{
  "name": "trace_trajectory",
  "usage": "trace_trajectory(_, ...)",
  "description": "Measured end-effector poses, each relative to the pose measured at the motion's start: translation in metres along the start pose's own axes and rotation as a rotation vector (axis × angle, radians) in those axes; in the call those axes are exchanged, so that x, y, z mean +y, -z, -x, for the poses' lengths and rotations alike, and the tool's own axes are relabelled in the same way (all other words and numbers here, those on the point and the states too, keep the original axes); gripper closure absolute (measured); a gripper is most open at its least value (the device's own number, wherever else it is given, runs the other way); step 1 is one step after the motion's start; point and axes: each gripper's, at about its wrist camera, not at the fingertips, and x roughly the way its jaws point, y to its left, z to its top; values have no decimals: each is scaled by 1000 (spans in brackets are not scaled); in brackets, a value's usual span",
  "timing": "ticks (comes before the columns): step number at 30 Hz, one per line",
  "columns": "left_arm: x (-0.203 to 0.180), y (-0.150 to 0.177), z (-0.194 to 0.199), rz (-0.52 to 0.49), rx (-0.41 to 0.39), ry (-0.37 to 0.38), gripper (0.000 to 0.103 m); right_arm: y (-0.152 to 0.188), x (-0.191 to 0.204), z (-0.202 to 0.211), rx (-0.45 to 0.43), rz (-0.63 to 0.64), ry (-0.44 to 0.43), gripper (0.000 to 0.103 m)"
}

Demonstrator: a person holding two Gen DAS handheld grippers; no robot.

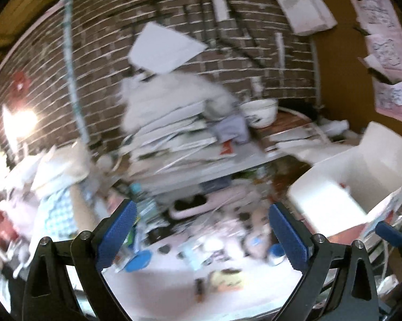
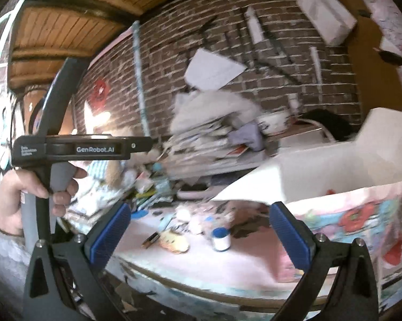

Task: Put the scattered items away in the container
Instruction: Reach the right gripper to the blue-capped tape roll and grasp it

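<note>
Both views are motion-blurred. My left gripper (image 1: 203, 232) hangs open above the pink tabletop (image 1: 168, 289) with nothing between its fingers. Below it lie a blue lid (image 1: 138, 260), a yellow item (image 1: 227, 281), a small dark stick (image 1: 199, 289) and a blue-capped jar (image 1: 277, 252). The open white box (image 1: 348, 184) stands to the right. My right gripper (image 2: 201, 236) is open and empty too, facing the blue-capped white jar (image 2: 221, 238), the yellow item (image 2: 174, 242) and the dark stick (image 2: 150, 238). The white box (image 2: 321, 171), with a floral side, is at right.
A tall pile of papers and cloth (image 1: 174, 123) and a white bowl (image 1: 259, 112) sit behind the items, against a brick wall. More clutter (image 1: 56, 187) crowds the left. In the right wrist view a hand (image 2: 26, 195) holds the left gripper's handle (image 2: 75, 148) at left.
</note>
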Motion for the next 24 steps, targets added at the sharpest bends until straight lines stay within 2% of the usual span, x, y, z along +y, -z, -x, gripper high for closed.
trace_trajectory(5,29,31,-6,48,34,-38,5,17,15,-36,74,33,4,1)
trace_trajectory(12,50,74,-14,98,91,-62,5,33,5,-87,179,34,126,19)
trace_trajectory(15,53,88,-17,111,120,-34,5,39,0,-105,225,55,187,34)
trace_trajectory(24,51,99,-19,96,138,8,5,57,-10,-142,325,96,290,60)
